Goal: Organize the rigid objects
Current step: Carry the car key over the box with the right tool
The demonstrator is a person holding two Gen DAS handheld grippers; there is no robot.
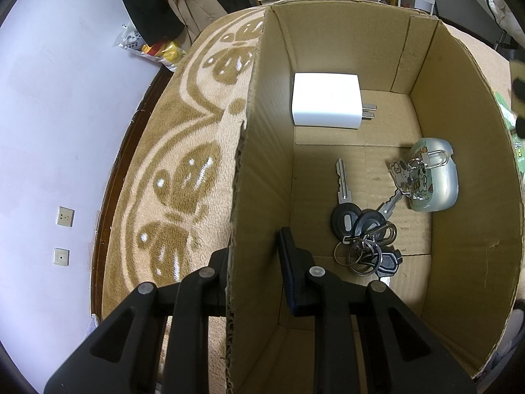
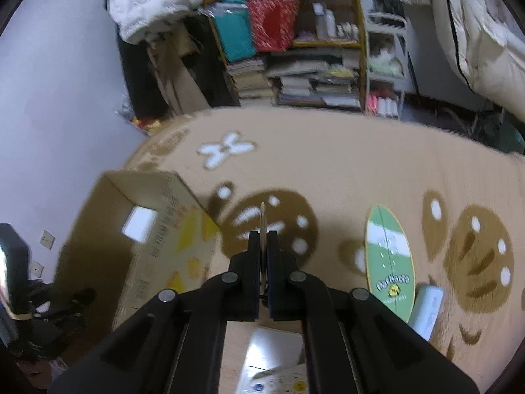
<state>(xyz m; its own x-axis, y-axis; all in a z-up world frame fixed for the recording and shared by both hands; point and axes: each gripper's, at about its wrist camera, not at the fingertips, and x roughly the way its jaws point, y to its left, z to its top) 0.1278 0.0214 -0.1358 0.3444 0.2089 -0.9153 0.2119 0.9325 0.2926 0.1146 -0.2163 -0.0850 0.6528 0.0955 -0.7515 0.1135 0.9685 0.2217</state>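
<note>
An open cardboard box [image 1: 459, 164] stands on a beige patterned rug [image 1: 183, 170]. Inside it lie a white charger plug [image 1: 325, 103], a bunch of keys [image 1: 361, 229] and a pale green earbud case [image 1: 439, 184] with a cartoon charm. My left gripper [image 1: 252, 246] straddles the box's left wall, one finger outside and one inside, shut on it. In the right wrist view my right gripper [image 2: 262, 236] is shut on a thin flat tan piece [image 2: 262, 216] seen edge-on, held above the rug to the right of the box [image 2: 131, 246].
On the rug [image 2: 344, 164] lie a green surfboard-shaped card [image 2: 388, 262], a light blue case [image 2: 426, 308] and a white printed sheet [image 2: 272, 361]. Bookshelves [image 2: 311, 65] and hanging clothes line the far wall. The right wrist view is blurred.
</note>
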